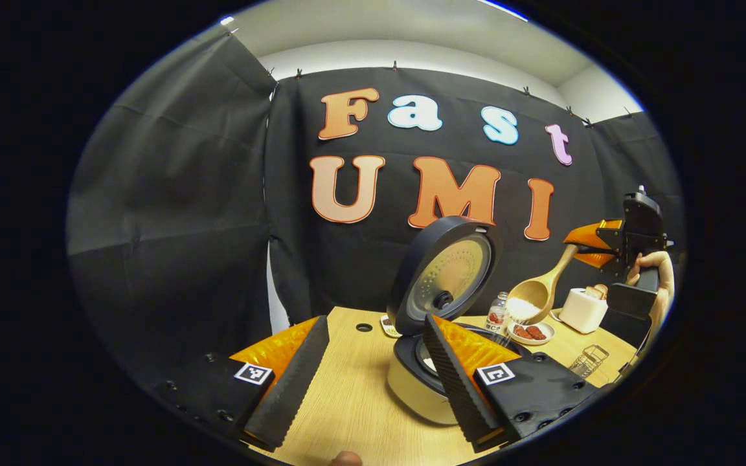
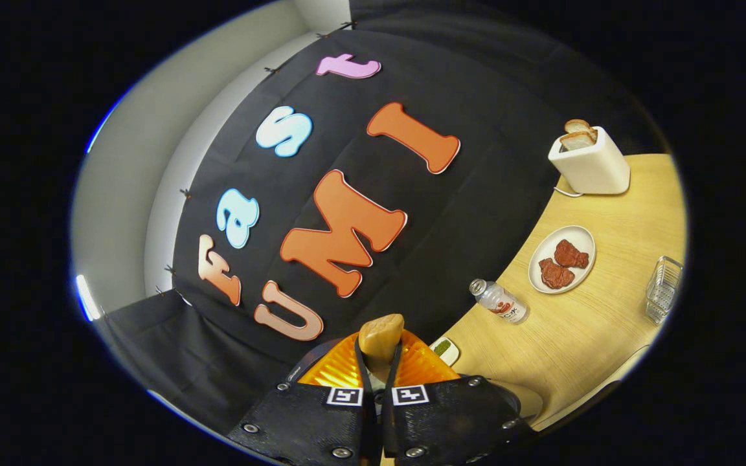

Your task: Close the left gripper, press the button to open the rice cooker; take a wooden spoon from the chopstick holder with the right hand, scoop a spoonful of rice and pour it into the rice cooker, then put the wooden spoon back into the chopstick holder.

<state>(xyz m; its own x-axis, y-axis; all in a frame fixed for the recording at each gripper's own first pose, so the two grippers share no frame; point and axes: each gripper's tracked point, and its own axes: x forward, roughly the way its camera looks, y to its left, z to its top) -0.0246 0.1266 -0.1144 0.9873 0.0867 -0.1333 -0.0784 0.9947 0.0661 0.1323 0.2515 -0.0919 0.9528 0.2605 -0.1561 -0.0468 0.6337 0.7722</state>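
We are in the pouring step, by our reading: the rice cooker stands open at the centre of the left gripper view, lid tipped up and back, and the wooden spoon hangs to its right with a heap of white rice in the bowl, tilted down toward the pot. The right gripper, seen there at mid right with a hand behind it, pinches the spoon's handle; in the right gripper view the handle end pokes up between jaws pressed onto it at bottom centre.

The left gripper sits low in its own view, jaws spread with nothing between them, the right-hand finger overlapping the cooker's front in the picture.

The spoon bowl looks up and right of the pot opening, not yet squarely over it. So the next move, as we judge it, calls for carrying the spoon left over the opening and rolling the wrist to tip the rice in. Spilling onto the bench is the risk if it tips early.
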